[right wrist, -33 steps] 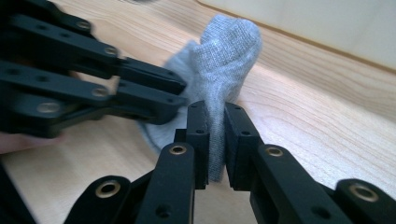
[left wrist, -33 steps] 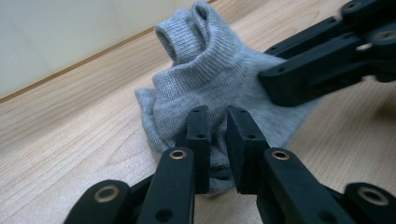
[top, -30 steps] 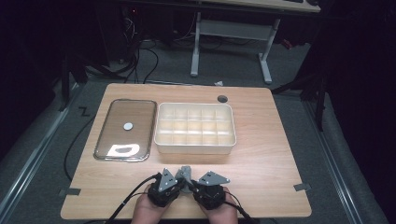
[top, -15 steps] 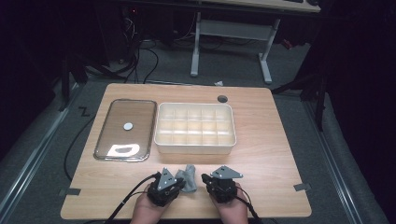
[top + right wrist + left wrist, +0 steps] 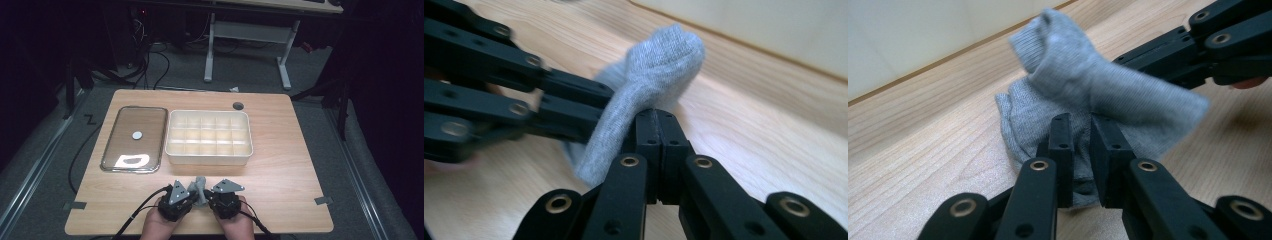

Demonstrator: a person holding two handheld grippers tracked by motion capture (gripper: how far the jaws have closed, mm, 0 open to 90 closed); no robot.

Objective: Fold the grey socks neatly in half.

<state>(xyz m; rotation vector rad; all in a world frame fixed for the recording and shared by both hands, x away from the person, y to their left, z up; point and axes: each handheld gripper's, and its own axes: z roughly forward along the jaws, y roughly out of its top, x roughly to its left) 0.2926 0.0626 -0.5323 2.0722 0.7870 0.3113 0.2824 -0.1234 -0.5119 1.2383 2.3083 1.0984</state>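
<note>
Sock (image 5: 200, 186), grey and bunched, sits at the near edge of the table (image 5: 280, 150), strung between the 2 grippers just in front of the person's hands. Left gripper (image 5: 192, 196) pinches the lower part of the bundle: in the left gripper view its pads (image 5: 1061, 150) press on a fold of knit with a narrow gap of cloth between them. Right gripper (image 5: 207, 195) has its jaws pressed flat together; they have just been closing, and in the right gripper view a band of the sock (image 5: 644, 85) drapes over their left side and seems to be nipped at the tip, though the exact bite is hidden by the fabric.

What the next move hangs on is how the cloth runs between the 2 grips. From the left gripper's own camera the sock (image 5: 1088, 95) rises from its pads and stretches up and to the right, toward the right gripper's linkage (image 5: 1198, 45); its long axis therefore lies roughly across the person, hand to hand, with a rolled knob standing up at the far end. Both hands are equally near, each already on the cloth, so neither needs to reach.

Tray (image 5: 209, 136) with its grid of compartments stands well apart, farther up the table, and the lid (image 5: 135, 137) lies flat just to its left. My reading is that any pull apart would lengthen the sock along that hand-to-hand line.
</note>
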